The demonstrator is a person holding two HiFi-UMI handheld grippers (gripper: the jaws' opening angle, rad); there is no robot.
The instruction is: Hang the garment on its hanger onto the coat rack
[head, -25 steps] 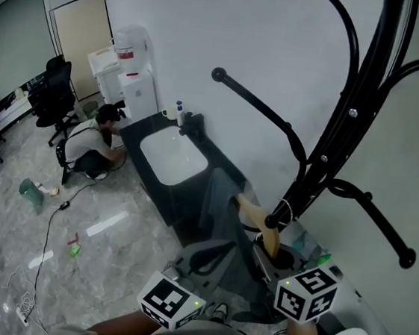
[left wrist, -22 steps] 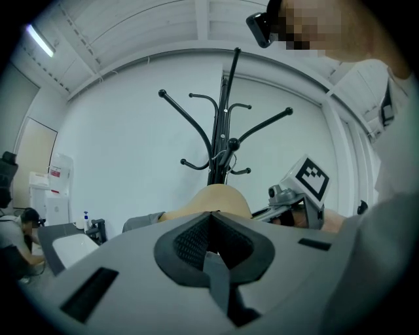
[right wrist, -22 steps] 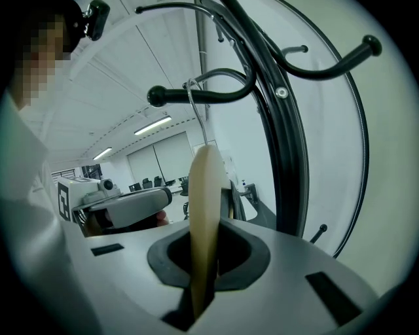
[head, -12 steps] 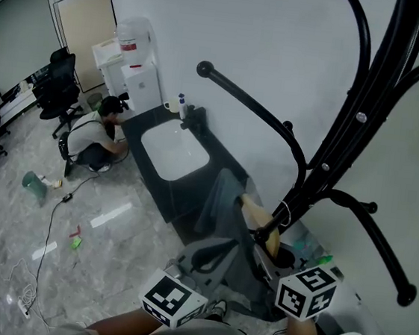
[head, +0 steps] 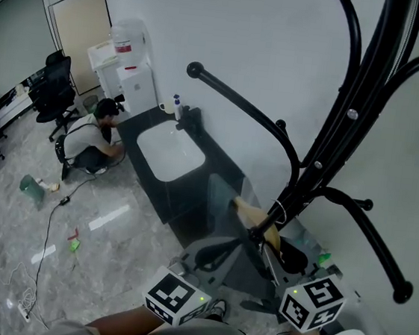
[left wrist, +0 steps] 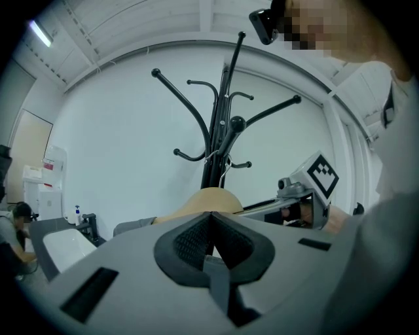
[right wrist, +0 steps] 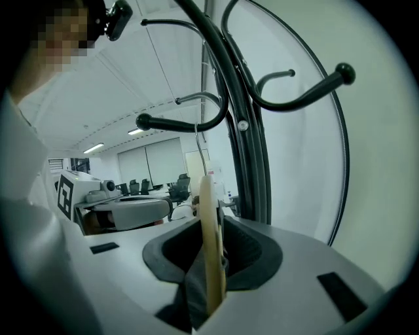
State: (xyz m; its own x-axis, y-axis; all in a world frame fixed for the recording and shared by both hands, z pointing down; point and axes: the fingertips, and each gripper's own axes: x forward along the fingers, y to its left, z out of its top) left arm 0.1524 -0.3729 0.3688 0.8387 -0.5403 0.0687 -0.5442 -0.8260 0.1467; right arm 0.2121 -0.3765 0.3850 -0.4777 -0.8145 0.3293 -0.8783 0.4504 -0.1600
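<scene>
hanger (head: 253, 214) near coat rack (head: 323, 157)
my right gripper (right wrist: 213, 226) clamps hanger and garment (head: 224, 202); my left gripper's (left wrist: 209, 219) jaws meet.

Coat rack (head: 323, 157) dominates the right of the head view, its black pole tight against the white wall (head: 232, 30), so there's no real passage behind it. One long arm (head: 239, 101) sweeps out left above the sink counter (head: 168, 151), with open air over it and under it down to the counter. A lower arm (head: 380, 248) juts right, with room beneath. In the right gripper view, a curved arm (right wrist: 177, 124) crosses just above the hanger hook (right wrist: 196, 147), and the pole (right wrist: 254, 163) stands just beside on the right. On the left, the left gripper (right wrist: 167, 208) sits near and narrows that side. A high arm (right wrist: 308, 95) arches up to the right, with a free gap below it.
</scene>
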